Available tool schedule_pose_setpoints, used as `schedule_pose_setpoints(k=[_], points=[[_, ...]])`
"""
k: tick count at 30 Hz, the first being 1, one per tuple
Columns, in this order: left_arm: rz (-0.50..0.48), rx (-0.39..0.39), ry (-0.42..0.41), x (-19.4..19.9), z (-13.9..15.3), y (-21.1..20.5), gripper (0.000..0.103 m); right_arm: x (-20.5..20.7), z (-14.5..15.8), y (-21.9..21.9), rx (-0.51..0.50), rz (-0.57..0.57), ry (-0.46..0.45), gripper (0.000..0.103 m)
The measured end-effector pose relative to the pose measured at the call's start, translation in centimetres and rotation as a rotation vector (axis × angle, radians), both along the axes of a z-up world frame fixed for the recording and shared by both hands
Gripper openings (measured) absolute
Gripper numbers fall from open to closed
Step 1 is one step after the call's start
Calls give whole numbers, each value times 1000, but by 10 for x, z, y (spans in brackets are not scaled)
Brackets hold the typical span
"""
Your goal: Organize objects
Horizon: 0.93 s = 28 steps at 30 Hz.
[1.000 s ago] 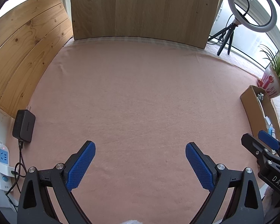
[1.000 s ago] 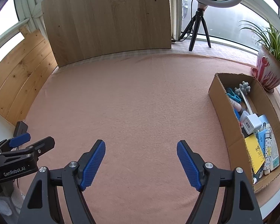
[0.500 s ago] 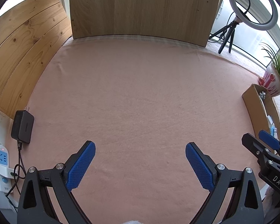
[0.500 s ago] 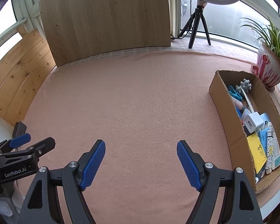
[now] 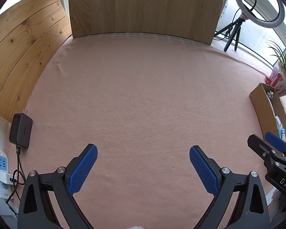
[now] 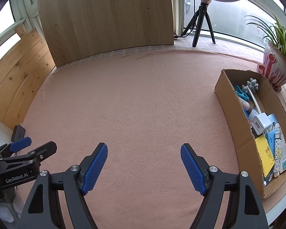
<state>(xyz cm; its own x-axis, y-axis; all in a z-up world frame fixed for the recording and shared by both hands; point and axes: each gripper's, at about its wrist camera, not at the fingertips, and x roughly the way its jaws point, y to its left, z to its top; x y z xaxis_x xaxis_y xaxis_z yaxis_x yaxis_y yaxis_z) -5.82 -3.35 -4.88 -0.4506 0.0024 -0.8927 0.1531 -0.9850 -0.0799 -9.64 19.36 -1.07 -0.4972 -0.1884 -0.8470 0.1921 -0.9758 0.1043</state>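
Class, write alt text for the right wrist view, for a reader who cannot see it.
The open, empty right gripper hovers over a pink cloth-covered table. At right, a cardboard box holds small household items, with a potted plant behind it. The left gripper shows at the left edge.

Your left wrist view looks forward and down over the pink cloth [image 5: 143, 99] from its near-left; your right wrist view sits beside it, sharing the cardboard box [image 6: 232, 103] at right.
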Motion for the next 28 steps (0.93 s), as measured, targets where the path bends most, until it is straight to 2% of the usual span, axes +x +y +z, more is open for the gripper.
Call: schedule_pose_setpoints(k=[20, 23, 28], points=[[-9, -3, -27, -7, -18, -1, 99, -9, -12, -4, 7, -1, -30, 76], [-10, -16, -11, -8, -19, 0, 99, -10, -15, -4, 7, -1, -34, 76], [6, -13, -33, -14, -33, -5, 99, -13, -21, -6, 6, 2, -42, 76]])
